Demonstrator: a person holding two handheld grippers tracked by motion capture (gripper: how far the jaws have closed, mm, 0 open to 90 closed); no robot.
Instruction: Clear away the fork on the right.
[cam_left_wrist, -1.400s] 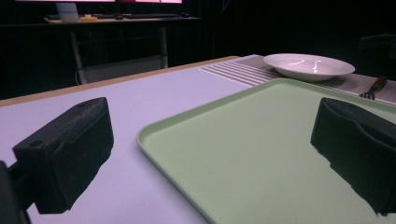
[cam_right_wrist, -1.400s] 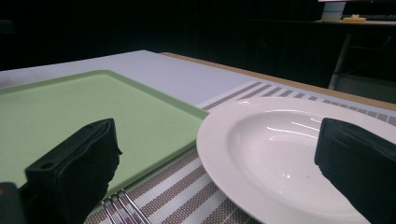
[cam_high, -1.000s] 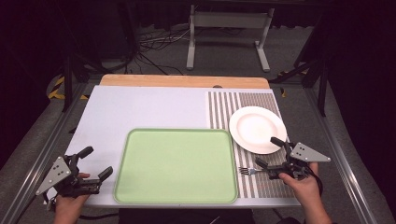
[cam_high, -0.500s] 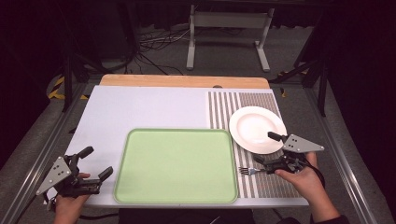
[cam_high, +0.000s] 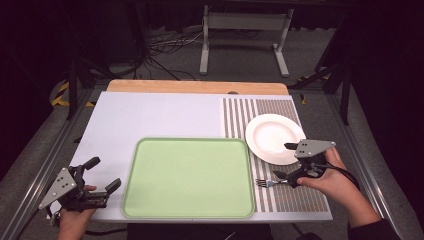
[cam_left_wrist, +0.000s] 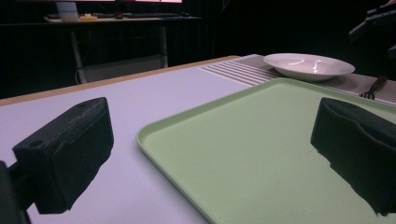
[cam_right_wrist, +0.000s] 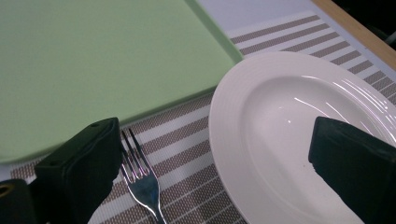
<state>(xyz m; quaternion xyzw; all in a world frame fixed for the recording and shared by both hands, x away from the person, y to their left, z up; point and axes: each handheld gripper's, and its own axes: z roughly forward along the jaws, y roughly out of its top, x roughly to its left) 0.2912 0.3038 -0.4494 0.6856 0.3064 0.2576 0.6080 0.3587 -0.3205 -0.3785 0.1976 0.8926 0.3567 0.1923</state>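
Observation:
A white plate (cam_high: 272, 136) lies on the striped placemat (cam_high: 260, 111) at the right. A metal fork (cam_high: 265, 183) lies just in front of it, tines pointing toward the green tray (cam_high: 189, 177). My right gripper (cam_high: 282, 160) is open over the plate's near rim. In the right gripper view, the right gripper (cam_right_wrist: 217, 163) has the fork (cam_right_wrist: 140, 182) beside one jaw, and the other jaw hangs over the plate (cam_right_wrist: 289, 116). My left gripper (cam_high: 104, 173) is open at the tray's left edge with nothing in it. The left gripper (cam_left_wrist: 212, 154) looks across the tray (cam_left_wrist: 261, 140).
The white table top (cam_high: 150, 117) spreads behind the tray, with a wooden strip (cam_high: 197, 86) along its far edge. A metal stand (cam_high: 245, 37) and cables sit on the floor beyond. From the left gripper view, the plate (cam_left_wrist: 308, 65) and fork tines (cam_left_wrist: 373, 88) lie far across.
My right gripper has moved a little forward and left, from beside the fork handle to over the plate's near rim. The left gripper, tray, plate and fork have stayed put.

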